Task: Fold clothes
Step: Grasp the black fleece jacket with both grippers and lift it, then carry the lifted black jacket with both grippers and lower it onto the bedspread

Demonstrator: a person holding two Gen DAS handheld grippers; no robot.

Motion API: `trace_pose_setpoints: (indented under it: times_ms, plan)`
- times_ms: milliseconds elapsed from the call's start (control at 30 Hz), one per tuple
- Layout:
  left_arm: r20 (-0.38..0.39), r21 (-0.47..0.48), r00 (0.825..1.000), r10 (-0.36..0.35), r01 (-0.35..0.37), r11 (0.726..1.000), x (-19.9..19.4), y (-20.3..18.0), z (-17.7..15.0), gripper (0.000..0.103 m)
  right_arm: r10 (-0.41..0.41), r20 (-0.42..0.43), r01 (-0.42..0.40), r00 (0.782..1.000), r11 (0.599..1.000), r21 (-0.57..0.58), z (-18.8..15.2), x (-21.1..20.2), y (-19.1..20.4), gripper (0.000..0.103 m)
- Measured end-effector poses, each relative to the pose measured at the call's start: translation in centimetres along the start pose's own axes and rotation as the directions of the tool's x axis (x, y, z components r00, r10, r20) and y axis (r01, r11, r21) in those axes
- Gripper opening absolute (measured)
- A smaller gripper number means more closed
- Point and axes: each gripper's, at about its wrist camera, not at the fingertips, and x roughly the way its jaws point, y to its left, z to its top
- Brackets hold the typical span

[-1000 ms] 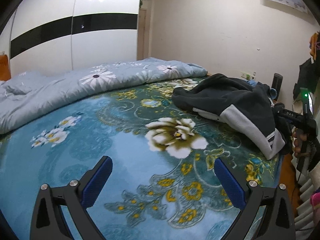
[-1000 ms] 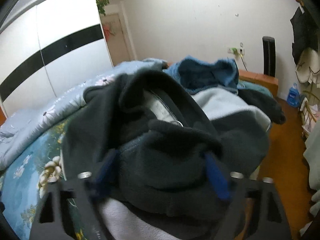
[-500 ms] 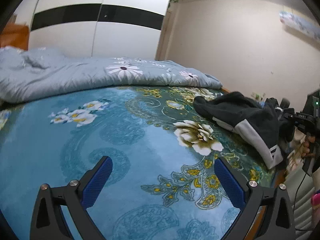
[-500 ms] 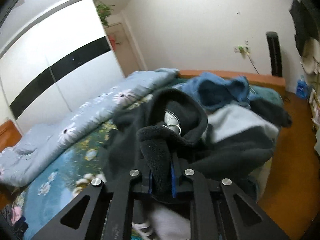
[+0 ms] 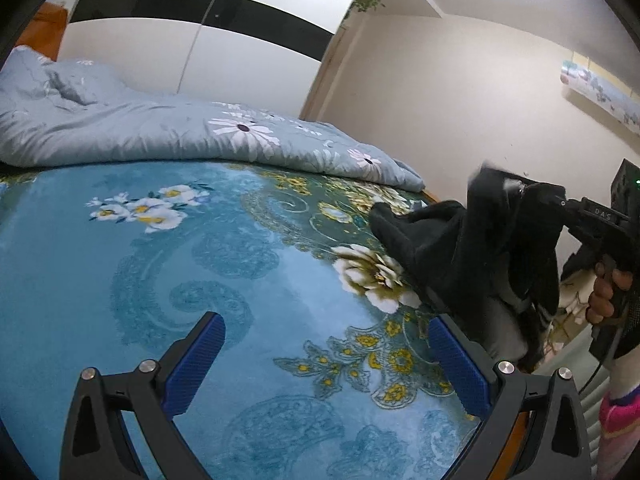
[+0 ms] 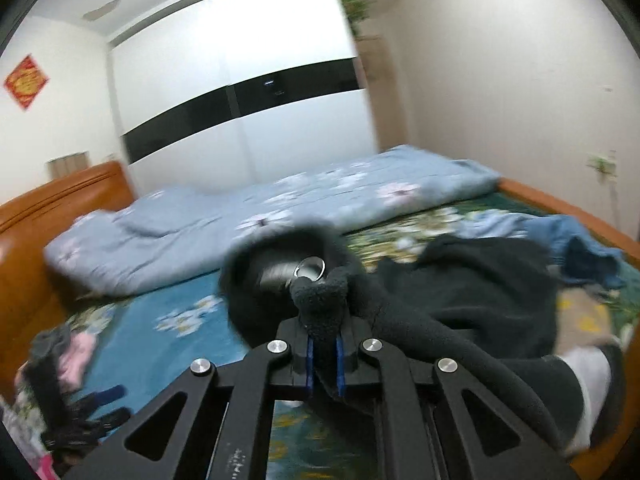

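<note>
A dark grey fleece jacket [image 6: 472, 292] with light grey panels lies at the right end of the bed. My right gripper [image 6: 323, 364] is shut on a fold of its collar and lifts it; the jacket hangs from it in the left wrist view [image 5: 472, 264], where the right gripper [image 5: 532, 196] shows at the far right. My left gripper [image 5: 324, 360] is open and empty above the blue floral bedspread [image 5: 160, 280], left of the jacket.
A pale blue floral duvet [image 5: 160, 132] is bunched along the far side of the bed. A blue garment [image 6: 560, 232] lies behind the jacket. More clothes [image 6: 60, 368] are piled at the left. An orange wooden headboard [image 6: 48, 208] and a white wardrobe [image 6: 240, 92] stand behind.
My right gripper closed on the jacket's collar and raised it, pulling it leftward. My left gripper stayed open and swung its view left across the bed.
</note>
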Motion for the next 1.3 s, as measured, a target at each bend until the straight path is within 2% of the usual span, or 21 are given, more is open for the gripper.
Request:
trace_pose_setpoints:
  times_ms: [100, 233, 400, 533, 767, 867, 967, 1067, 1133, 1167, 1233, 1300]
  plan:
    - [0.016, -0.023, 1.000, 0.012, -0.012, 1.000, -1.0, 1.3, 0.2, 0.103, 0.070, -0.039, -0.071, 0.997, 0.997, -0.032, -0.4, 2.1, 3.3, 0.008]
    - [0.025, -0.036, 1.000, 0.001, 0.000, 0.999, -1.7, 2.4, 0.2, 0.103, 0.124, -0.062, -0.128, 0.990, 0.989, -0.067, -0.5, 3.9, 6.5, 0.008]
    - [0.007, -0.019, 0.997, -0.079, 0.079, 0.997, -0.3, 0.4, 0.2, 0.103, 0.159, -0.075, -0.166, 0.984, 0.982, -0.094, -0.1, 5.3, 8.9, 0.008]
    - [-0.052, -0.024, 0.982, -0.182, 0.181, 0.983, 3.2, -2.9, 0.2, 0.103, 0.154, -0.081, -0.160, 0.985, 0.984, -0.076, -0.2, 5.6, 8.1, 0.008]
    - [-0.157, -0.037, 0.958, -0.242, 0.239, 0.970, 10.8, -8.4, -0.1, 0.103, 0.134, -0.052, -0.137, 0.990, 0.989, -0.054, 0.5, 2.8, 5.2, 0.008]
    - [-0.203, -0.038, 0.951, -0.233, 0.230, 0.973, 13.3, -9.8, -0.7, 0.102, 0.133, -0.032, -0.134, 0.991, 0.990, -0.033, 0.8, 1.8, 3.6, 0.008]
    - [-0.242, -0.030, 0.947, -0.210, 0.209, 0.978, 15.2, -10.8, -1.1, 0.091, 0.128, -0.016, -0.128, 0.992, 0.992, -0.016, 1.0, 1.0, 2.0, 0.008]
    - [-0.277, -0.027, 0.945, -0.176, 0.175, 0.984, 16.7, -11.5, -1.5, 0.071, 0.118, 0.001, -0.118, 0.993, 0.993, -0.004, 1.0, 0.2, 0.6, 0.008]
    - [-0.301, -0.033, 0.938, -0.172, 0.171, 0.985, 17.5, -11.6, -1.7, 0.045, 0.111, 0.009, -0.111, 0.994, 0.994, 0.008, 1.0, -0.3, -0.3, 0.008]
    - [-0.306, -0.031, 0.937, -0.169, 0.167, 0.985, 17.7, -11.8, -1.8, 0.038, 0.107, 0.013, -0.108, 0.994, 0.994, 0.013, 1.0, -0.5, -0.7, 0.008]
    - [-0.313, -0.027, 0.936, -0.161, 0.161, 0.987, 17.9, -12.0, -1.9, 0.016, 0.100, 0.017, -0.100, 0.995, 0.995, 0.021, 1.0, -0.8, -1.4, 0.008]
    - [-0.297, -0.019, 0.942, -0.154, 0.155, 0.988, 17.5, -12.1, -1.5, 0.010, 0.093, 0.015, -0.093, 0.996, 0.995, 0.023, 1.0, -1.2, -1.8, 0.008]
